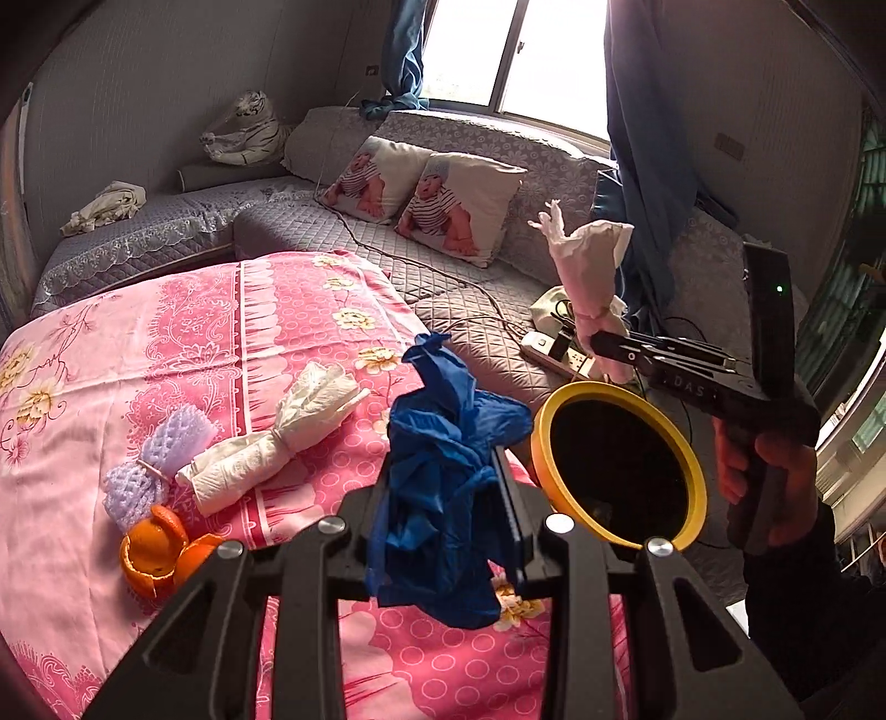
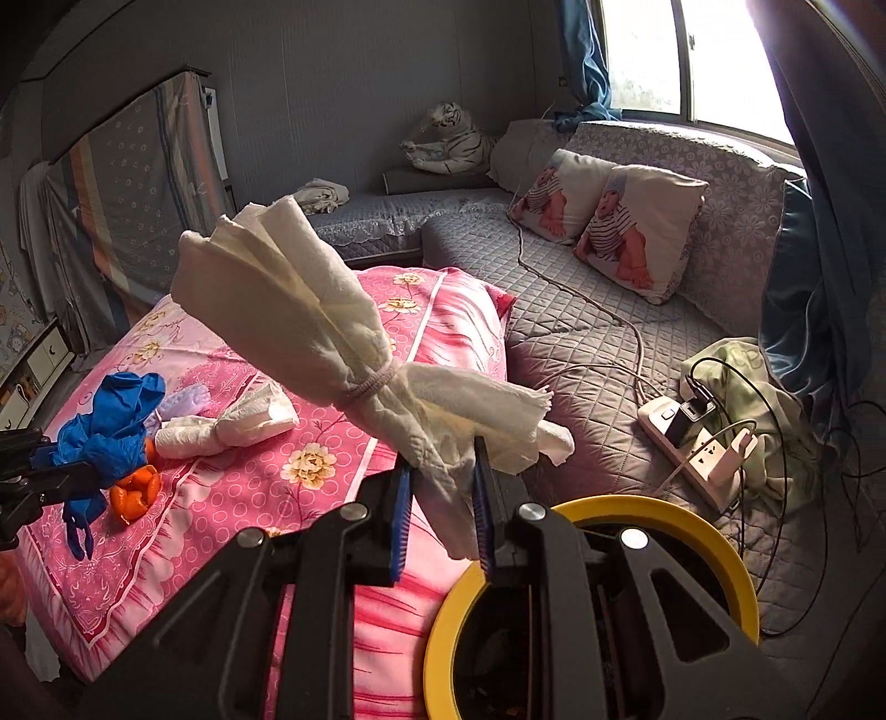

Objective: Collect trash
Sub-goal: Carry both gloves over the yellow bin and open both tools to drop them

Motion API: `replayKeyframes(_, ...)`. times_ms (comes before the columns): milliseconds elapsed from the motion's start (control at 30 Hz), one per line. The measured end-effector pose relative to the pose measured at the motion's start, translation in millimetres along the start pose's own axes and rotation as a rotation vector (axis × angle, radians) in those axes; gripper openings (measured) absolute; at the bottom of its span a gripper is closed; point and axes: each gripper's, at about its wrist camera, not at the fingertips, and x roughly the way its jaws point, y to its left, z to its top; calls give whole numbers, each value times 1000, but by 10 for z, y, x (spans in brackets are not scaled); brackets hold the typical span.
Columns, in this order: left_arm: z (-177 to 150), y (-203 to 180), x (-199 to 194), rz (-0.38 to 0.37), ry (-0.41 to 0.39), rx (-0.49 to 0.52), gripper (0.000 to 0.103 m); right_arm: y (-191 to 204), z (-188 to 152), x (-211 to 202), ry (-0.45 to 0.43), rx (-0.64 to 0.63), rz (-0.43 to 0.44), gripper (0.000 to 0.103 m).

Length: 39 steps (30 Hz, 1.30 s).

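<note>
Between left tongs point(image 1: 443, 498), blue glove point(image 1: 443, 443)

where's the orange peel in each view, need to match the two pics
Left wrist view: orange peel lower left on the pink bedspread, beside the purple foam net.
Right wrist view: peel far left, partly behind the blue glove.
Shared landmark: yellow-rimmed bin.

Grey quilted corner sofa point(image 1: 310, 221) — bright window point(image 1: 515, 50), blue curtains point(image 1: 642, 138)
</note>
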Motion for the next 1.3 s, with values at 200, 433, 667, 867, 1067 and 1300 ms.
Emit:
replayKeyframes(200,100,-266,190,-52,13,39,30,-224,-65,-70,-2,34,-39,18)
replayKeyframes(433,188,-562,389,-107,31,79,30,-504,-153,-137,-1,76,-86,18)
replayKeyframes(667,260,-825,599,-152,51,115,30,-780,-249,-168,6,122,-128,18)
replayKeyframes(867,321,-987,762,-181,68,135,30,-979,-336,-171,18,162,-158,18)
replayKeyframes(1067,340,-1100,932,-206,89,147,30,-1122,-419,-156,30,192,-183,18)
replayKeyframes(1300,316,-1195,1101,-222,116,151,30,-1230,-509,-105,49,215,-198,18)
